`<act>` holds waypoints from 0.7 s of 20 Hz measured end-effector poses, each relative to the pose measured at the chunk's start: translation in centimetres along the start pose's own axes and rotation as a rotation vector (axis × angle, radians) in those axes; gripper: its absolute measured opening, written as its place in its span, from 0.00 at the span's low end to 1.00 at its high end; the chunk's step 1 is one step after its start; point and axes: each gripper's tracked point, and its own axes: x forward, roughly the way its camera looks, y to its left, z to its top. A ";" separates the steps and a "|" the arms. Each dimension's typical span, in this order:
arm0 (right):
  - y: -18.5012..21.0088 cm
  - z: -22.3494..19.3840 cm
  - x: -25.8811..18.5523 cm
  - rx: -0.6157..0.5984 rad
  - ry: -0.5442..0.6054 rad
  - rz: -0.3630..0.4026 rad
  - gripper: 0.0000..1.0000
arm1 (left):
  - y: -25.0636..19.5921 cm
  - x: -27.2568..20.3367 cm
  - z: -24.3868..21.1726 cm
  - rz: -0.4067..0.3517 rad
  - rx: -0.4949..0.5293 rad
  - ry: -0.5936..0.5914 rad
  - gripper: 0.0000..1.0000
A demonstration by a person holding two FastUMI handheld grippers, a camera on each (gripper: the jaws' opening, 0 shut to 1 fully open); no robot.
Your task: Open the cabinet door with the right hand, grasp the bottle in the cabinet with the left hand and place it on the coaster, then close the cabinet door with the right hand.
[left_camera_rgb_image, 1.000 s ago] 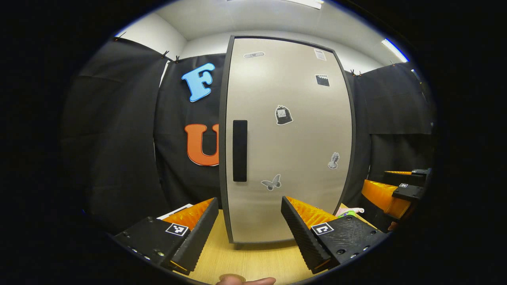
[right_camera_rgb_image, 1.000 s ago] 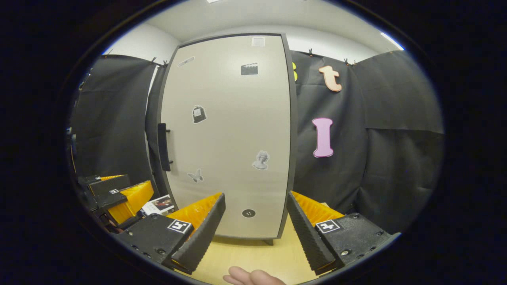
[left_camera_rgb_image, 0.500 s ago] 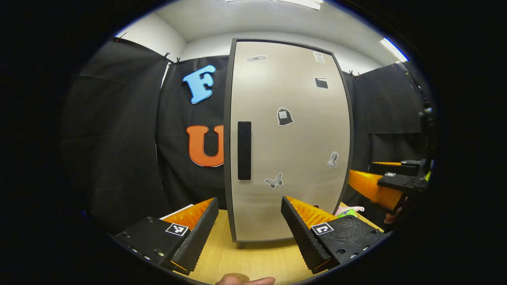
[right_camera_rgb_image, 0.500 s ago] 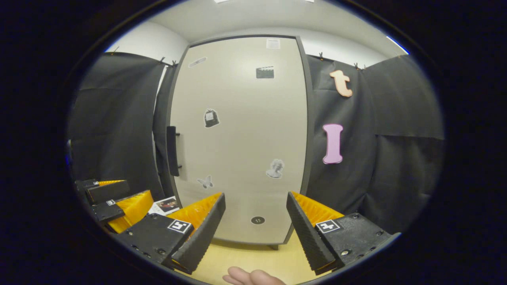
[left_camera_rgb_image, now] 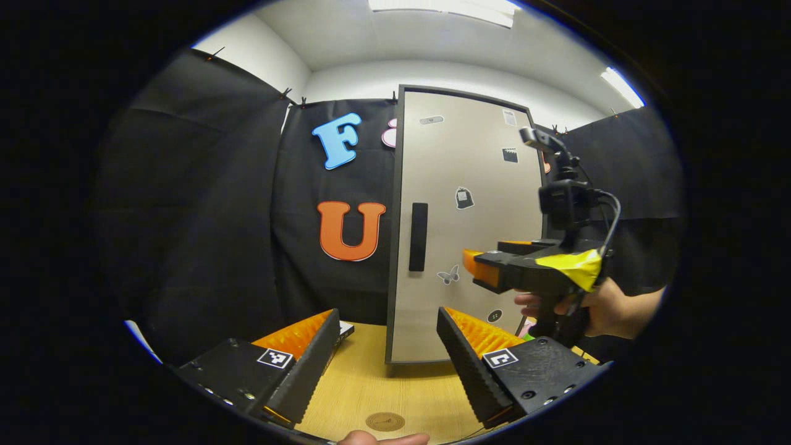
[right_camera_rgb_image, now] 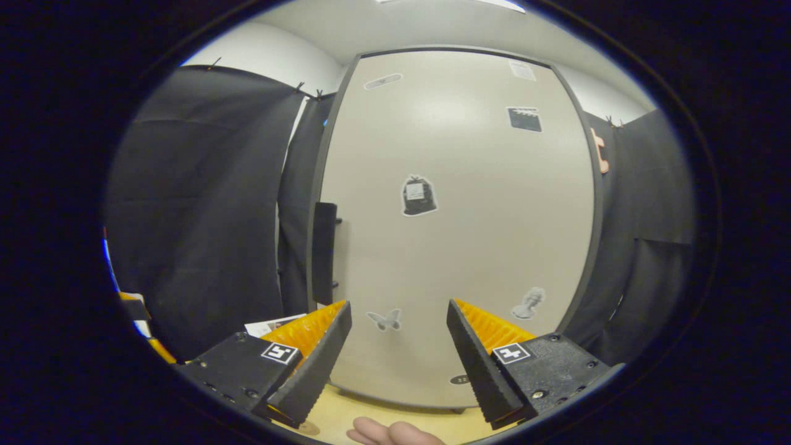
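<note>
Cabinet door (left_camera_rgb_image: pixel 463 228) shut, standing upright at the far side of the wooden counter (left_camera_rgb_image: pixel 371 389). Its dark vertical handle (left_camera_rgb_image: pixel 418 237) sits on the door's left edge. Stickers on the door face.

Left tongs (left_camera_rgb_image: pixel 388 352) apart, holding nothing, low over the counter, well short of the cabinet; the door's bottom left corner shows between the fingers. Round coaster (left_camera_rgb_image: pixel 385 421) lies on the counter, near, just below the gap between the left tongs.

Right tongs (left_camera_rgb_image: pixel 479 270) in the left gripper view: held by a hand (left_camera_rgb_image: pixel 602 309), raised in front of the door's right half, tips pointing left toward the handle, not touching it.

Right gripper view: right tongs (right_camera_rgb_image: pixel 398 346) apart, empty, close to the door (right_camera_rgb_image: pixel 457 222); handle (right_camera_rgb_image: pixel 324 252) is up and left of the left finger, apart from it. Bottle can't be seen, door closed.
</note>
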 end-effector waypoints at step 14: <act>7.6 0.3 6.9 -0.088 -0.029 0.066 0.99 | 1.5 -6.8 -2.7 0.010 0.096 0.089 0.95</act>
